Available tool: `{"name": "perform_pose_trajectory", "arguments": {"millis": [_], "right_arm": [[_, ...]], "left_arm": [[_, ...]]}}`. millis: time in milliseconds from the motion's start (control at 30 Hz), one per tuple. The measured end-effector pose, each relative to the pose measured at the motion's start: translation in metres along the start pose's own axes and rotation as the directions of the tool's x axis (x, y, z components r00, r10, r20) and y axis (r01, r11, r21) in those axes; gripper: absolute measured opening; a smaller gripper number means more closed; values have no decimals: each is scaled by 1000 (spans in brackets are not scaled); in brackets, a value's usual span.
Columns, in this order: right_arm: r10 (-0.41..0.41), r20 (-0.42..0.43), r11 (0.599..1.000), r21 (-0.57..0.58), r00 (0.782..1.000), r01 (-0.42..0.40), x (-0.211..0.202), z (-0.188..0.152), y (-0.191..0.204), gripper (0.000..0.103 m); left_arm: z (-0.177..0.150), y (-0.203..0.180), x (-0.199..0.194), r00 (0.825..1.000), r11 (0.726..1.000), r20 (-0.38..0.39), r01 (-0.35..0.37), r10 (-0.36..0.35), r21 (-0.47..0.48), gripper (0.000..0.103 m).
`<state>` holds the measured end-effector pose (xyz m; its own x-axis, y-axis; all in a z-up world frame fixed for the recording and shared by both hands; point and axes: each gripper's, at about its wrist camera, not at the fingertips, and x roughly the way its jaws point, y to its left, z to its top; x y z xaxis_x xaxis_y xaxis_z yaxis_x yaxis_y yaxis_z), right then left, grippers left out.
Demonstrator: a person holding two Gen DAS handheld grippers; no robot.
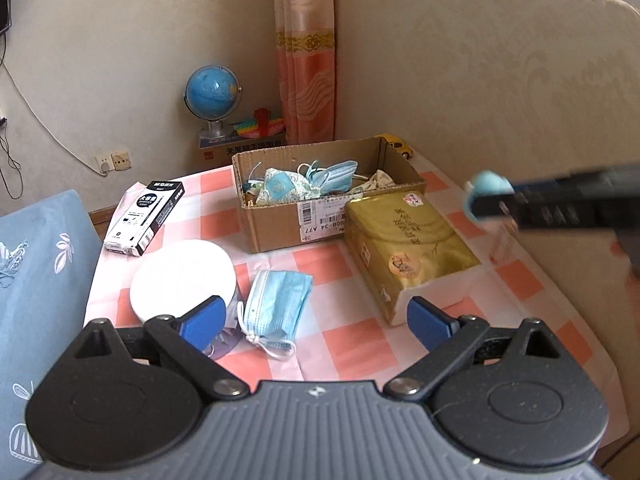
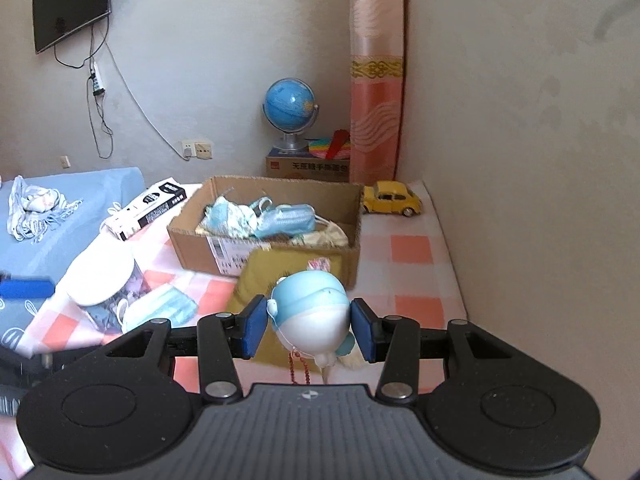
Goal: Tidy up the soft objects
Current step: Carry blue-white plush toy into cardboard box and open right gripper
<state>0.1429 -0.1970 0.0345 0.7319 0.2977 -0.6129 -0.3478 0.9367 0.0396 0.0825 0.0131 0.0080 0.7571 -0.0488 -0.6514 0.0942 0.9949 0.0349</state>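
While held over the checked cloth, the scene is logged thus:
Cardboard box [image 2: 264, 240]: filled with crumpled face masks [image 2: 280, 216] and fabric pieces.
Blue-and-white toy [image 2: 310, 316]: in front of the box, between the right gripper [image 2: 310, 330] pads.
Right gripper: clamped on the toy.
Left gripper [image 1: 316, 320]: spread wide, nothing held; a loose mask [image 1: 276, 308] is seen before the box.

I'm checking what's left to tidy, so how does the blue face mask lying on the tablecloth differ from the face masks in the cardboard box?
The loose face mask lies alone and fairly flat on the tablecloth, outside the cardboard box. The boxed face masks sit crumpled in a pile with other soft items. The loose face mask lies beside the white-lidded jar; the boxed face masks lie farther back. Both are light blue with white ear loops.
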Motion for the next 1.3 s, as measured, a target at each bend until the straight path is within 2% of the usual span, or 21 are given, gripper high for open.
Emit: {"name": "perform_pose_trajectory", "arguments": {"millis": [467, 733, 767, 800, 833, 867, 900, 1000, 1300], "right_arm": [[52, -6, 996, -72, 999, -52, 75, 84, 16, 51], [50, -41, 992, -113, 998, -54, 115, 106, 25, 52], [51, -44, 992, -113, 998, -56, 119, 107, 25, 55], [55, -43, 992, -115, 998, -59, 122, 108, 26, 70], [56, -42, 991, -118, 998, -61, 124, 109, 26, 79], [55, -34, 991, -120, 998, -59, 125, 109, 26, 96], [52, -14, 991, -120, 999, -53, 123, 108, 25, 103], [66, 9, 992, -109, 998, -64, 114, 105, 21, 103], [12, 3, 998, -66, 1000, -12, 83, 85, 5, 103]], "left_arm": [[-20, 13, 9, 998, 998, -45, -44, 42, -39, 97], [-23, 23, 17, 996, 996, -67, -58, 54, -61, 97], [-23, 23, 18, 996, 996, -69, -59, 55, -63, 97], [-23, 24, 20, 996, 996, -73, -62, 57, -64, 97], [-23, 24, 21, 995, 996, -77, -64, 59, -66, 97], [-23, 25, 21, 995, 996, -80, -67, 62, -66, 97], [-23, 25, 22, 995, 995, -80, -68, 63, -67, 97], [-23, 25, 22, 995, 996, -79, -61, 55, -69, 97], [-23, 16, 16, 997, 998, -68, -35, 32, -51, 97]]}}
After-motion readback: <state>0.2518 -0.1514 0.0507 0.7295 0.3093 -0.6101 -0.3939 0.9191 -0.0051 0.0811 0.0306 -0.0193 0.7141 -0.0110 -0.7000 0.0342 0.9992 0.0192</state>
